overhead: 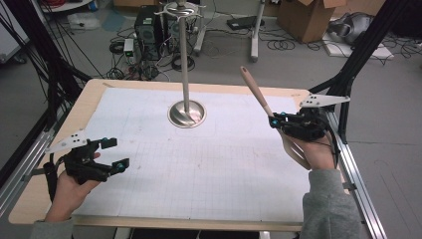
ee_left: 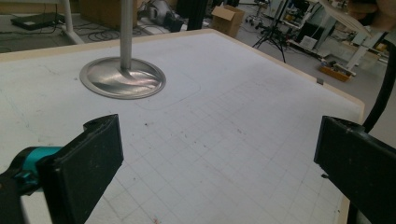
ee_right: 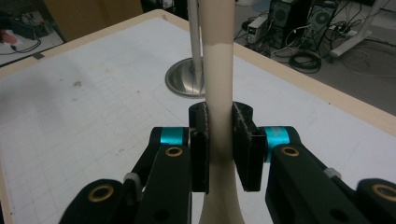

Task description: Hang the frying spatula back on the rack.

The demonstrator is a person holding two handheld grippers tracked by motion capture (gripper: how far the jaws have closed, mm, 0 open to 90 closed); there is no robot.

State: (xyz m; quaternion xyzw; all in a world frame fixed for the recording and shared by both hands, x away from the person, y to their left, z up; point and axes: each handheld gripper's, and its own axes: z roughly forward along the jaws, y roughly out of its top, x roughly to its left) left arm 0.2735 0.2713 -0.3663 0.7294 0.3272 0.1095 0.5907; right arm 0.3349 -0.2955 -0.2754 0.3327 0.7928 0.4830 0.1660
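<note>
Broadly, the wooden-edged surface (overhead: 94, 89) covered with a white gridded mat carries a polished steel stand (overhead: 186, 107), a thin upright pole on a round dished base, set toward the far middle. The person's right claw (overhead: 276, 121) hangs above the right side of the surface with its jaws clamped on the pale wooden utensil with a long handle (overhead: 256, 92); the handle rises up and away toward the stand, and the broader end hangs below the jaws by the hand. In the right gripper view, the handle (ee_right: 218, 84) stands pinched between the two pads (ee_right: 246, 149). The left claw (overhead: 113, 153) hovers low at the near left, jaws wide apart and holding nothing. Judging by this, the carry is in hand: the utensil is lifted and aimed at the stand. Next, the handle tip likely needs guiding up to the stand's top, which calls for a steady lift and fine alignment.
</note>
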